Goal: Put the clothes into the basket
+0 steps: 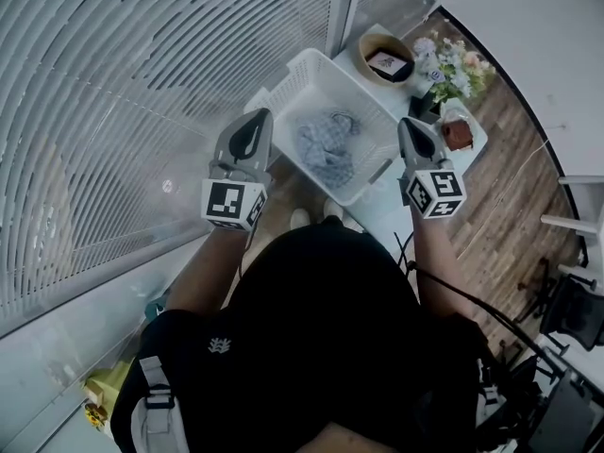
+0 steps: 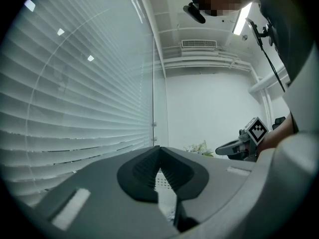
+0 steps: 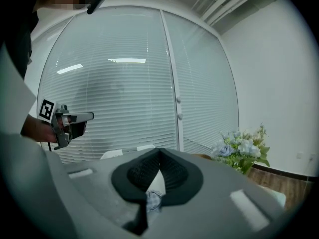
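The white slatted basket [image 1: 300, 74] stands on a low white table, and a crumpled blue-grey garment [image 1: 326, 144] lies inside it. My left gripper [image 1: 261, 114] hovers over the basket's near left side. My right gripper [image 1: 406, 122] hovers over its near right corner. In each gripper view the jaws meet at the tips with nothing held: left gripper [image 2: 159, 149], right gripper [image 3: 159, 151]. A bit of the garment [image 3: 153, 200] shows through the gap behind the right jaws. Each gripper also sees the other: right gripper [image 2: 238, 145], left gripper [image 3: 75, 119].
Behind the basket sit a wooden bowl [image 1: 385, 59] holding a card, a bouquet of flowers [image 1: 455, 69] and a small brown object [image 1: 458, 135] on a white dish. A window with blinds [image 1: 142, 111] runs along the left. Dark chairs [image 1: 576, 310] stand on the wooden floor at right.
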Tool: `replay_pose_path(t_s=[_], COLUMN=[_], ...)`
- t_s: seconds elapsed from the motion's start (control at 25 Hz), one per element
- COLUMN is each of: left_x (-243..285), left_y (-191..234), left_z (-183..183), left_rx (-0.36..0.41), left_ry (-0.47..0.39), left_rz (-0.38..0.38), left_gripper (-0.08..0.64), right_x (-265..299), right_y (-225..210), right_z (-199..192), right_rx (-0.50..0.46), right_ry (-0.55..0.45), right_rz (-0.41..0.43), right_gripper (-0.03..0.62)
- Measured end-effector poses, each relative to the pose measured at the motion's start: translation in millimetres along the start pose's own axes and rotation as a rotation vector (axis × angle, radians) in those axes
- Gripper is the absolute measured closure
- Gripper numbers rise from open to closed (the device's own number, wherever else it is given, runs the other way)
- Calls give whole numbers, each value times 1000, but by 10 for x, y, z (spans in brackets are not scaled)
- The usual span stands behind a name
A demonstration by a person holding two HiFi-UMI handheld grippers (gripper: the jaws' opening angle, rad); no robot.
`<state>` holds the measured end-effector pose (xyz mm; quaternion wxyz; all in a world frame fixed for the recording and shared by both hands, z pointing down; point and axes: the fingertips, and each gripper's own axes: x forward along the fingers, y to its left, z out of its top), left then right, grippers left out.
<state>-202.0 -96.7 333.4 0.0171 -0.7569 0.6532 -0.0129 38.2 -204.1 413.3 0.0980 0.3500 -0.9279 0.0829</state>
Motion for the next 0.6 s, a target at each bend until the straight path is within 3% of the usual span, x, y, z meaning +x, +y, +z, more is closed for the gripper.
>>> replay_pose_path(t_s=[0.6], left_x=[73], left_y=[-69], left_z=[41], left_rx=[1], left_ry=[-5], left_rz=[-31], left_gripper=[554], right_x=[-59], right_y=[-67], right_z=[-99], right_rx=[7], right_ry=[22], right_rz=[-20], right_gripper=[591])
